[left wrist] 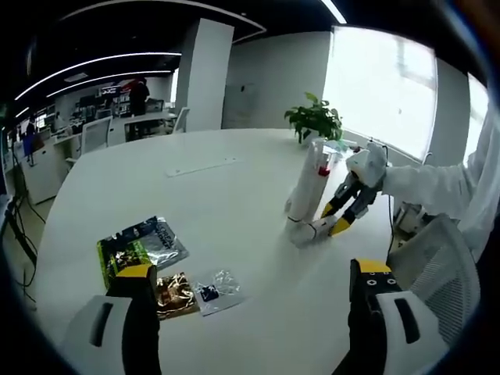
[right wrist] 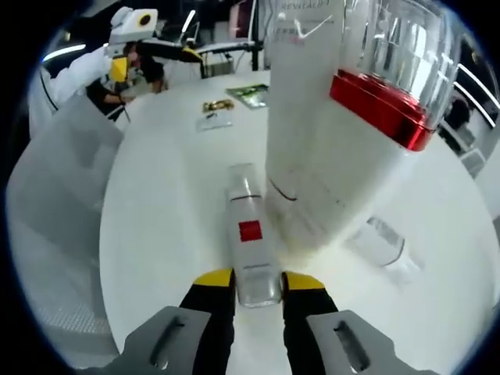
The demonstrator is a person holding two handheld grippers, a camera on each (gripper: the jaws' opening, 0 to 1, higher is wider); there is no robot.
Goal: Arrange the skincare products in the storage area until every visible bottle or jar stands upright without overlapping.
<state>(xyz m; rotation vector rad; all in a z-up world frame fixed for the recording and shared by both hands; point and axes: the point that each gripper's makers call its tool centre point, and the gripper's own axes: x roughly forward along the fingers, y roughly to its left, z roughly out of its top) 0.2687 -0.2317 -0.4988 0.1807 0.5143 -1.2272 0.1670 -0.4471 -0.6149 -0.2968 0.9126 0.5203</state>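
A small clear bottle with a red square label (right wrist: 250, 242) lies on its side on the white table (right wrist: 164, 203). My right gripper (right wrist: 258, 283) is shut on its near end, one yellow-tipped jaw on each side. Just beyond it stands a tall white bottle (right wrist: 312, 148), and beside that a white bottle with a red band and clear cap (right wrist: 387, 101). A clear-capped piece (right wrist: 383, 242) lies to the right. In the left gripper view the tall bottles (left wrist: 308, 180) stand at mid-right with the lying bottle (left wrist: 306, 231) at their foot. My left gripper (left wrist: 254, 269) is open, with nothing between its jaws.
A green packet (left wrist: 141, 246), a gold sachet (left wrist: 176, 293) and a clear sachet (left wrist: 215, 287) lie near my left gripper. A potted plant (left wrist: 315, 119) stands behind the bottles. A mesh chair (left wrist: 437, 266) and a person's white sleeve (left wrist: 445, 183) are at the right.
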